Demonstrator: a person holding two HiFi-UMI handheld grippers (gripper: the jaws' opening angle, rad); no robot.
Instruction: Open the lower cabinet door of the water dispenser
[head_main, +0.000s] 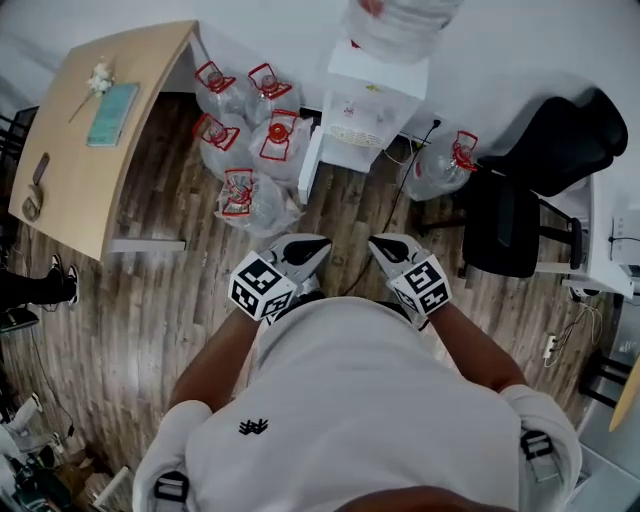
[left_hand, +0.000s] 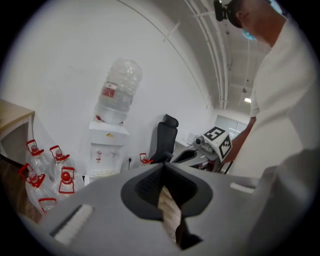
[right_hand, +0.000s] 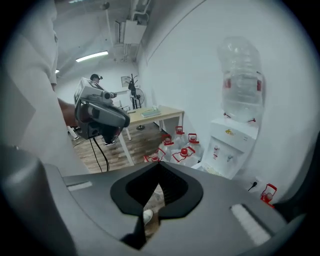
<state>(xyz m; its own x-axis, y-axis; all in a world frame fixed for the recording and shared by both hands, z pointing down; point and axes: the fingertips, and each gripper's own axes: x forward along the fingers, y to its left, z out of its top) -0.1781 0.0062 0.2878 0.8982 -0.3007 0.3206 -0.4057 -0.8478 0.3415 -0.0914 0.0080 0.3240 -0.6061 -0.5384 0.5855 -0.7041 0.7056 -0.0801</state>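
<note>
The white water dispenser (head_main: 365, 110) stands against the far wall with a clear bottle on top; it also shows as the dispenser (left_hand: 106, 150) and the dispenser (right_hand: 231, 147). A white panel (head_main: 310, 165) juts out from its lower left side like a door swung open. My left gripper (head_main: 316, 244) and right gripper (head_main: 380, 244) are held close to my chest, well short of the dispenser. Both have their jaws together with nothing between them, as the left gripper (left_hand: 162, 167) and the right gripper (right_hand: 159, 165) show in their own views.
Several clear jugs with red handles (head_main: 250, 125) crowd the floor left of the dispenser, and one more jug (head_main: 445, 165) lies on its right. A black office chair (head_main: 540, 170) stands at the right, a wooden desk (head_main: 100, 130) at the left. A cable (head_main: 398, 195) runs across the wood floor.
</note>
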